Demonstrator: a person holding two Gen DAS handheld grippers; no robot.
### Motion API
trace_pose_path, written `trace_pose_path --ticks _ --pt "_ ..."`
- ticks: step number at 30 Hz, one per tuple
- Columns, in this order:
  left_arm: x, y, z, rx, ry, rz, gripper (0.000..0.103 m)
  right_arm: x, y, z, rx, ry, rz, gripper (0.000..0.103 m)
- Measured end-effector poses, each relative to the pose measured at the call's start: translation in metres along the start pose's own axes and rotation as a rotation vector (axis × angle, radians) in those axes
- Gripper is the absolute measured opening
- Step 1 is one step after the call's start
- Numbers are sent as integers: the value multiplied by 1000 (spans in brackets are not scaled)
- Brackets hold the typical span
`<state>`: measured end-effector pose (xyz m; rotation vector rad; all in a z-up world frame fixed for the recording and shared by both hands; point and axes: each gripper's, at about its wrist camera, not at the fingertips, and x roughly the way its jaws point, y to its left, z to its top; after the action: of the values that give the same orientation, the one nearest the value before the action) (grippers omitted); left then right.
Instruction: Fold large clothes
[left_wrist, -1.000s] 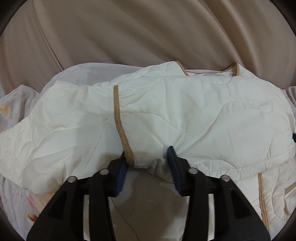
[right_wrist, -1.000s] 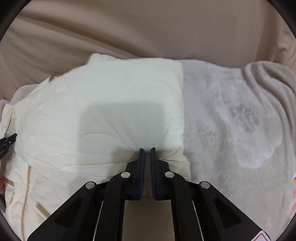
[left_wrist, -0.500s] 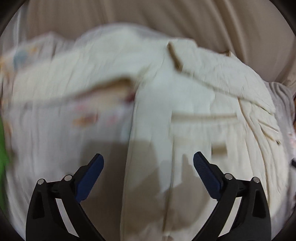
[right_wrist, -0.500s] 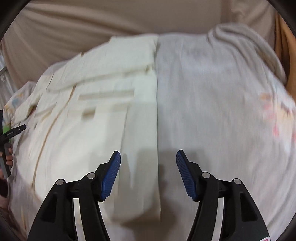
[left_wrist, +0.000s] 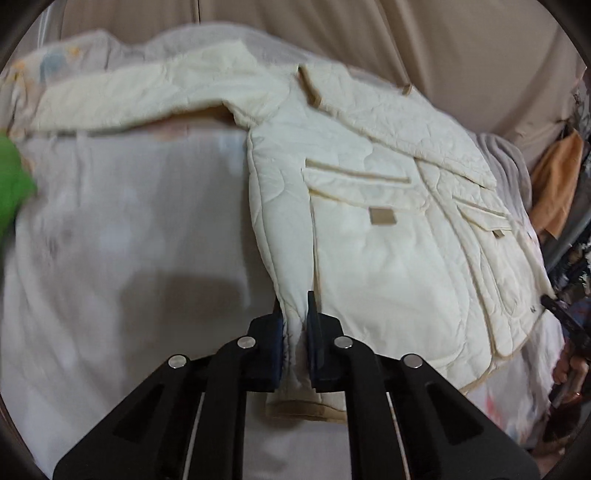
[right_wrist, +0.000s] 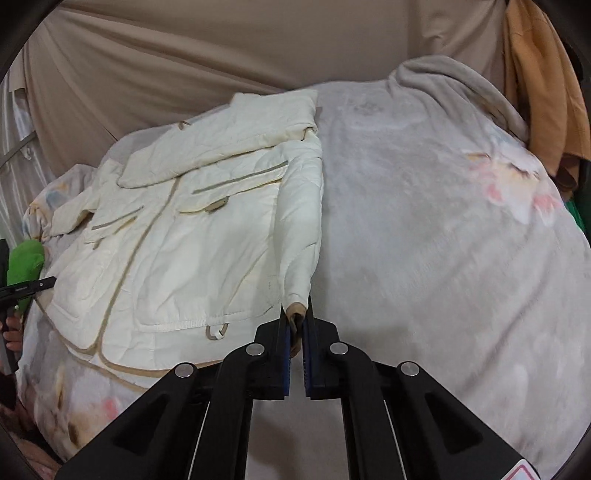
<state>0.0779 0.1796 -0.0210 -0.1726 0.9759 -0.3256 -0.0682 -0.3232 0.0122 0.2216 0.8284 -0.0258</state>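
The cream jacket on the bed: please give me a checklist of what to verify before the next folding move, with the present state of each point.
1. Left tool shut on the near corner of the cream jacket: ok.
2. Right tool shut on the tan sleeve cuff: ok.
3. Jacket lies front up on the grey blanket, pockets showing: ok.
4. Far sleeve folded in: not ok, it stretches out sideways.
5. Jacket body smooth: not ok, the upper part is wrinkled.
6. Blanket bare beside the jacket for the fold: ok on the right tool's side; a green object sits at the other edge.
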Motion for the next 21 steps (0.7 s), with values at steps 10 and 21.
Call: trace_pose_path --ticks 10,21 --pt "-59 1 34 -20 -224 -27 54 -36 -3 32 4 -96 -105 25" --pt "98 -110 233 116 -222 11 55 136 87 230 -128 -129 -19 13"
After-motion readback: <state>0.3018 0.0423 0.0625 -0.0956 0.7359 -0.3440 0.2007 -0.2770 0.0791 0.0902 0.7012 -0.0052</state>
